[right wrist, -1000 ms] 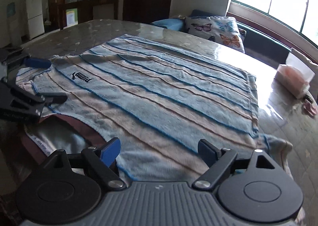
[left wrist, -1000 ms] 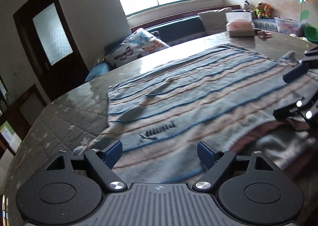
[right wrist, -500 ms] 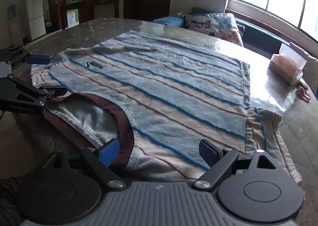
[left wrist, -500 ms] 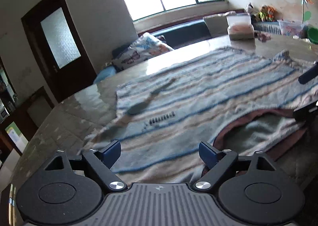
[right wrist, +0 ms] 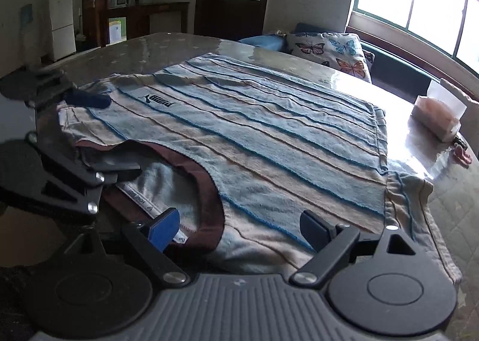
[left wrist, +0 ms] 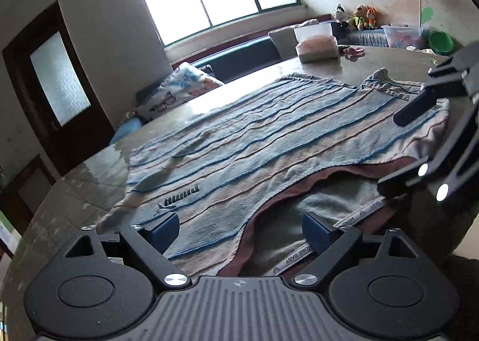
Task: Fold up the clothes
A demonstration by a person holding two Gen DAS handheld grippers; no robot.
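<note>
A striped blue and beige T-shirt [left wrist: 269, 137] with a brown collar lies flat on the table, neck toward me; it also shows in the right wrist view [right wrist: 269, 137]. My left gripper [left wrist: 239, 228] is open, low over the near hem beside the collar [left wrist: 299, 188]. My right gripper [right wrist: 239, 225] is open over the collar [right wrist: 206, 185] and shoulder. Each gripper shows in the other's view: the right gripper [left wrist: 413, 146] at right, the left gripper [right wrist: 98, 131] at left, both open at the shirt's shoulders. Neither holds cloth.
A tissue box [left wrist: 317, 47] and a small pink object [left wrist: 353, 51] sit on the table [left wrist: 89, 170] beyond the shirt. A butterfly cushion [right wrist: 326, 47] lies on the window bench. A dark door [left wrist: 54, 86], a cabinet and a white fridge [right wrist: 61, 22] stand behind.
Both grippers have drawn back toward the collar end of the shirt and stay open. The collar and inner label have come into view in both wrist views.
</note>
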